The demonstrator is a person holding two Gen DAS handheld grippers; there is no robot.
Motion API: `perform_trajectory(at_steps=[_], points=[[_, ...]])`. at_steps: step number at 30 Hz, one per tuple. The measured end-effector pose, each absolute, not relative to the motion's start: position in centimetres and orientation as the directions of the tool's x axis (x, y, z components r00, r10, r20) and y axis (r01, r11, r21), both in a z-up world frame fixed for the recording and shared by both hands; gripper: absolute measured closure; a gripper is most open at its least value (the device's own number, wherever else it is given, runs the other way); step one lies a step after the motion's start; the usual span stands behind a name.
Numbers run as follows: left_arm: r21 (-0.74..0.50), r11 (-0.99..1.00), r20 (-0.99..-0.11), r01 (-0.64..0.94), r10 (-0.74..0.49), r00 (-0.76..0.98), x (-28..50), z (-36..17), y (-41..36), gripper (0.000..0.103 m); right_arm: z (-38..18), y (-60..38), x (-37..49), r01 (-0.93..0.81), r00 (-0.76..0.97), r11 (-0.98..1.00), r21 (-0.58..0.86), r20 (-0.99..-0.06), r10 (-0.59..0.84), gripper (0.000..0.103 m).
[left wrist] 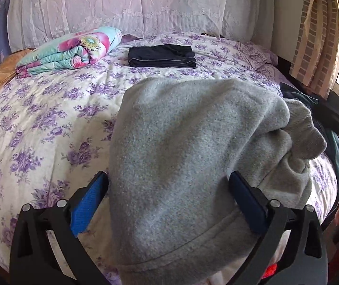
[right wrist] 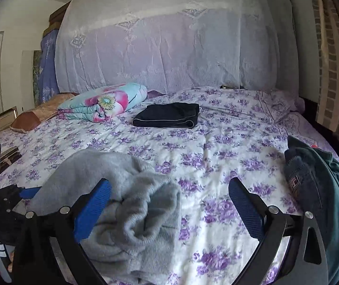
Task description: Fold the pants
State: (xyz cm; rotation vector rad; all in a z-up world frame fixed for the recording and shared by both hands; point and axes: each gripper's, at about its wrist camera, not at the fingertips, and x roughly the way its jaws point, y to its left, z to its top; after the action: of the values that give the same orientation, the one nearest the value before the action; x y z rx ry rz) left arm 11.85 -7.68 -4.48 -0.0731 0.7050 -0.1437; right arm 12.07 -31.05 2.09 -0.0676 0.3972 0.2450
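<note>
Grey sweatpants [left wrist: 193, 147] lie bunched on the floral bed, with the ribbed cuffs to the right. My left gripper [left wrist: 169, 180] is open, its blue pads [left wrist: 91, 204] on either side of the grey cloth without pinching it. In the right wrist view the grey sweatpants [right wrist: 131, 204] lie at the lower left. My right gripper [right wrist: 169, 190] is open and empty, its left pad [right wrist: 93, 209] beside the crumpled cuffs. The left gripper's body shows at the far left of that view [right wrist: 7, 199].
Folded dark pants [left wrist: 162, 55] [right wrist: 167, 115] lie further back on the bed [right wrist: 217, 156]. A rolled floral quilt [left wrist: 72, 49] [right wrist: 103, 104] and a brown pillow [right wrist: 38, 116] lie at the back left. Dark green and blue clothes [right wrist: 324, 190] are piled at the right edge.
</note>
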Motion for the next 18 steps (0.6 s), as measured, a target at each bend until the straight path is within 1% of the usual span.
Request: perform_trajectory(at_steps=[3, 4, 6, 8, 10, 12, 14, 16, 18], points=[[-0.103, 0.989, -0.620, 0.104, -0.146, 0.771, 11.5, -3.7, -7.6, 0.004, 2.2, -30.4, 14.0, -0.218, 0.898, 0.974, -0.063, -0.404, 0.175, 0.004], [-0.095, 0.990, -0.608, 0.101, -0.138, 0.782, 11.5, -3.2, -7.6, 0.004, 1.4, -30.2, 15.2, -0.181, 0.895, 0.979, -0.099, -0.430, 0.122, 0.004], [-0.080, 0.992, -0.593, 0.096, -0.124, 0.795, 11.7, -2.5, -7.3, 0.004, -0.9, -30.9, 17.0, -0.145, 0.874, 0.980, -0.133, -0.483, 0.064, 0.004], [-0.070, 0.993, -0.592, 0.094, -0.117, 0.798, 12.6, -2.1, -7.2, 0.004, -3.1, -32.2, 17.9, -0.122, 0.859, 0.988, -0.098, -0.509, 0.055, 0.004], [-0.062, 0.994, -0.601, 0.092, -0.110, 0.791, 13.7, -2.3, -7.2, 0.004, -4.1, -34.2, 18.5, -0.129, 0.844, 0.992, 0.018, -0.524, 0.119, 0.003], [-0.049, 0.994, -0.626, 0.094, -0.104, 0.773, 14.8, -2.9, -7.7, 0.004, -4.2, -34.5, 18.9, -0.141, 0.831, 0.989, 0.048, -0.538, 0.144, 0.003], [-0.043, 0.995, -0.633, 0.094, -0.100, 0.768, 14.9, -3.6, -8.1, 0.004, -3.5, -34.1, 18.3, -0.142, 0.842, 0.990, 0.021, -0.523, 0.132, 0.004], [-0.053, 0.995, -0.630, 0.080, -0.096, 0.771, 14.6, -4.0, -7.8, 0.004, -2.0, -33.9, 16.4, -0.136, 0.874, 0.991, 0.017, -0.468, 0.128, 0.004], [-0.103, 0.992, -0.643, 0.074, -0.123, 0.756, 14.5, -4.2, -6.8, 0.004, -0.5, -33.5, 14.2, -0.173, 0.893, 0.985, 0.026, -0.418, 0.168, 0.004]])
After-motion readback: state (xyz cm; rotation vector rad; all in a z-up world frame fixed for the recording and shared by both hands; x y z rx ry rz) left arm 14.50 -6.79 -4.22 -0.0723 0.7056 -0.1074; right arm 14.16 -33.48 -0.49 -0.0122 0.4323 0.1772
